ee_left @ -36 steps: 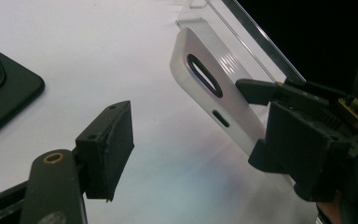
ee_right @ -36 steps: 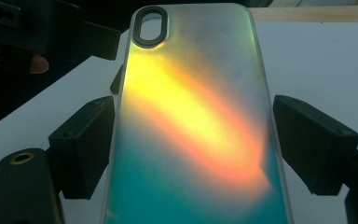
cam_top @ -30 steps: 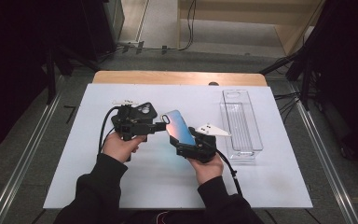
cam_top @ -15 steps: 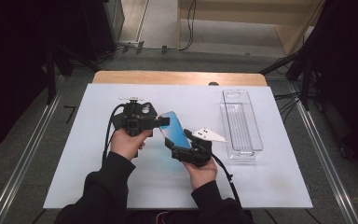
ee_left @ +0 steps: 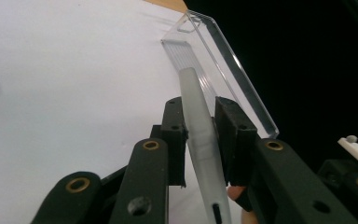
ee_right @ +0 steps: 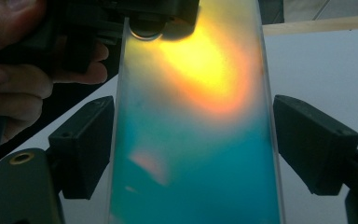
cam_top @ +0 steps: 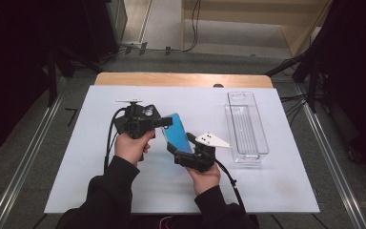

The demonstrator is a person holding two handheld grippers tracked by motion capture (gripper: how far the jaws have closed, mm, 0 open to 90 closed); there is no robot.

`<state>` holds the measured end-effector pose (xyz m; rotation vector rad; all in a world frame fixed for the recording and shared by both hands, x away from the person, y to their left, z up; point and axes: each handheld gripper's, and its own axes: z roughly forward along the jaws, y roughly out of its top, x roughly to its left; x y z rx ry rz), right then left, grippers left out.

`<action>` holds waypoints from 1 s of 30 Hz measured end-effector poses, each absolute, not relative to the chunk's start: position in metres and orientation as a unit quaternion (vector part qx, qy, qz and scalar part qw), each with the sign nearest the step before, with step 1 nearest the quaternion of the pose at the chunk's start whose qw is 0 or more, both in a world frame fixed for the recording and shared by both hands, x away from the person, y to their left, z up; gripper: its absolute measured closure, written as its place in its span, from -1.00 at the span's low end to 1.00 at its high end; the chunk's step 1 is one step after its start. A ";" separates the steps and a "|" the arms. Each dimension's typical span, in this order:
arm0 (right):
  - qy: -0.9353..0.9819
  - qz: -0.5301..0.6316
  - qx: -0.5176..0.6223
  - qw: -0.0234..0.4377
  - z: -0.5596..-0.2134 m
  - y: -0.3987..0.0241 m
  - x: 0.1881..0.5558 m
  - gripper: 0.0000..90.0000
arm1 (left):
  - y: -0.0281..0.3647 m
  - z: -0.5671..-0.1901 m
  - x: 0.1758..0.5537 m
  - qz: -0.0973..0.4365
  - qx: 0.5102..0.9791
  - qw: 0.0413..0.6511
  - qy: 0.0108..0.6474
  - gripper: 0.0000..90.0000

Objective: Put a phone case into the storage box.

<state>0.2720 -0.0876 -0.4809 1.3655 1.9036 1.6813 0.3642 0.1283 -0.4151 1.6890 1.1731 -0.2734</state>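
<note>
A flat blue phone [cam_top: 176,133] in a frosted clear case is held off the white table [cam_top: 76,167] between both hands. My left gripper [cam_top: 167,123] reaches in from the left at its upper end. Its jaws have just been closing, and in the left gripper view the pads [ee_left: 175,135] press on both faces of the thin phone [ee_left: 198,121]. My right gripper [cam_top: 181,150] grips the lower end; in the right gripper view its jaws stand wide, one on each long edge of the phone [ee_right: 191,177]. The left gripper [ee_right: 144,14] shows at the top of that view.
A long clear plastic tray [cam_top: 245,126] lies on the right side of the table, also seen as the tray [ee_left: 223,56] behind the phone. A wooden strip [cam_top: 181,79] borders the far edge. Dark floor, rails and cables surround the table.
The left gripper's jaws have come together on the phone's upper end. Both hands have stayed almost where they were.
</note>
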 end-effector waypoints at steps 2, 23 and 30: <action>0.658 0.576 0.465 0.135 -0.481 -0.087 0.272 -0.67 | 0.129 -0.415 0.364 -0.116 0.697 0.512 0.488 0.69; 0.691 0.585 0.411 0.108 -0.470 -0.094 0.283 -1.00 | 0.138 -0.407 0.362 -0.144 0.680 0.540 0.474 0.78; 0.737 0.550 0.385 0.081 -0.457 -0.105 0.285 -1.00 | 0.136 -0.398 0.357 -0.104 0.700 0.538 0.458 0.78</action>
